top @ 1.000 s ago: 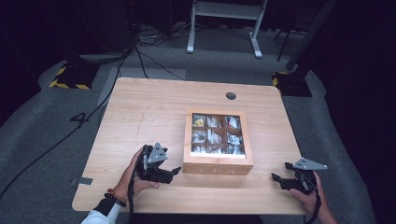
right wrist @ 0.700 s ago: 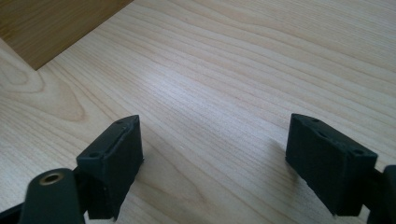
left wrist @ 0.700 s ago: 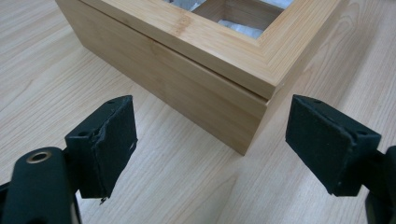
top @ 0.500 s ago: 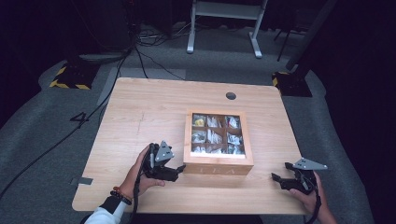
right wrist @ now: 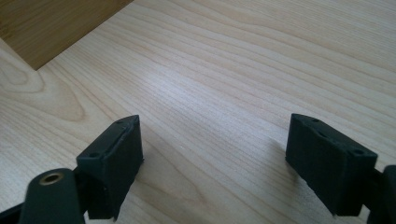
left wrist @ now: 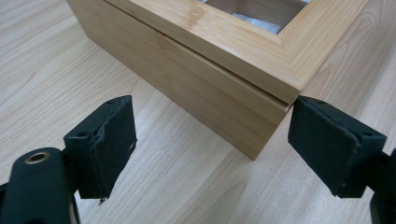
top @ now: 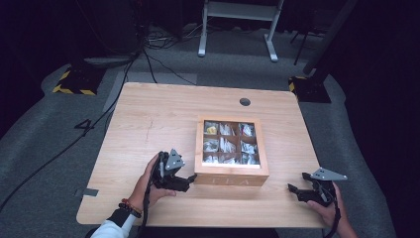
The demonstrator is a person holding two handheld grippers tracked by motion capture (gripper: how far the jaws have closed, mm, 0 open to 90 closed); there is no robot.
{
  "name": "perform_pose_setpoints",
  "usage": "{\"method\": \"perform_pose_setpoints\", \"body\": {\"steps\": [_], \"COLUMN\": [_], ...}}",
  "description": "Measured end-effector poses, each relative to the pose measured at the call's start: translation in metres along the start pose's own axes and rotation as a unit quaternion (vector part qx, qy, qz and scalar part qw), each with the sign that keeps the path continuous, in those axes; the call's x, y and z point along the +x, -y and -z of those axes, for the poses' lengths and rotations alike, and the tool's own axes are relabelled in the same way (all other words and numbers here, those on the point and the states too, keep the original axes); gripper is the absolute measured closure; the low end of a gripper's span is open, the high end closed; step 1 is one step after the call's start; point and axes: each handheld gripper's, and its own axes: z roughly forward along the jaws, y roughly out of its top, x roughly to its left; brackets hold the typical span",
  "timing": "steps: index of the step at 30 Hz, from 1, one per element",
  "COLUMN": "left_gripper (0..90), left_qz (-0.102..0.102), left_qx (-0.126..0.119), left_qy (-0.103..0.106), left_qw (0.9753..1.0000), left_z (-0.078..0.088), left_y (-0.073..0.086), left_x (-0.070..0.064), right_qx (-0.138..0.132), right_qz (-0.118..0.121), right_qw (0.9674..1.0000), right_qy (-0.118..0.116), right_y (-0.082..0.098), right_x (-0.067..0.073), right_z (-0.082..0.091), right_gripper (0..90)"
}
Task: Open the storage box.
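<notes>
Left hand-held gripper (top: 185,182), jaws wide and empty, sits right at the tea box's (top: 231,163) near-left corner mid-surface, while the right hand-held gripper (top: 296,191), also agape, waits well apart.

Honey-brown bamboo tea box (top: 231,172) on pale wood-grain table (top: 148,119); black tongs (left wrist: 212,149).

White sleeve (top: 115,227), red bead bracelet (top: 130,207), black jaws, grey three-cornered plates.
</notes>
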Motion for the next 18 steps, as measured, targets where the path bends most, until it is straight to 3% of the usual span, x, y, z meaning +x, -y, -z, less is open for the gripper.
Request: {"method": "perform_pose_setpoints", "body": {"steps": [12, 18], "left_gripper": [15.7, 15.6], "left_qz": [-0.007, -0.013], "left_qx": [-0.01, -0.013], "left_qy": [-0.004, 0.006], "left_qw": [0.9999, 0.9998], "left_z": [-0.0007, -0.0011], "left_y": [-0.0045, -0.0077], "left_x": [-0.0026, -0.0007], "right_qx": [0.0, 0.0], "right_qz": [0.0, 0.0], "right_qw": [1.0, 1.0], "right_qy": [0.0, 0.0], "right_y": [0.0, 0.0], "right_x": [0.0001, 0.0001], "right_z": [0.0, 0.0], "right_gripper": [18.6, 18.6]}}
